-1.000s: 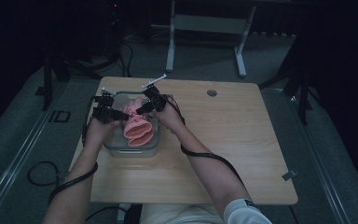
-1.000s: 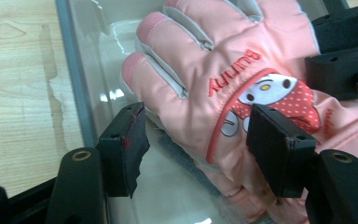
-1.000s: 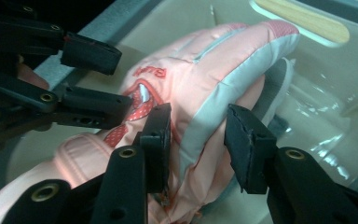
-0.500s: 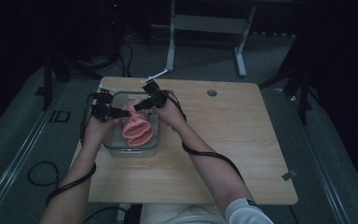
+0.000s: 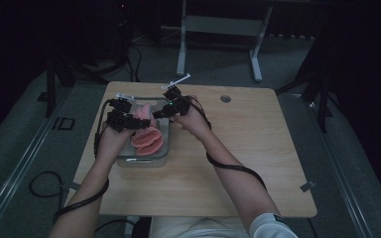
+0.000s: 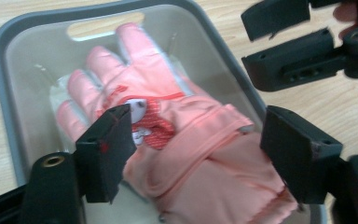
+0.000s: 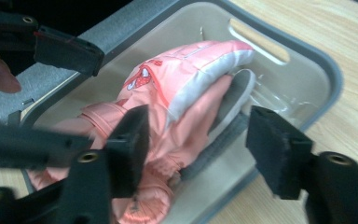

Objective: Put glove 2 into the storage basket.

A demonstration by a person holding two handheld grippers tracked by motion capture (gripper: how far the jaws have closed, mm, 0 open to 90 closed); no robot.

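Observation:
Pink padded gloves with a red-and-white patch lie in a clear bin with a grey rim on the wooden table's left side. The fingers of the gloves point toward the bin's handle slot, and the cuffs bunch at the near end. My left gripper hovers over the bin's left side, my right gripper over its right. Both have just been opening. In the left gripper view my left gripper straddles the gloves without pressing them. My right gripper does likewise over the gloves.
The bin sits near the table's left edge. Bare wood stretches right of the bin, with a round cable hole at the back. Cables trail off both forearms. A metal stand is on the floor behind the table.
Both grippers have risen a little above the bin and their jaws have spread. The pink gloves, pinched between them before, now lie loose in the bin.

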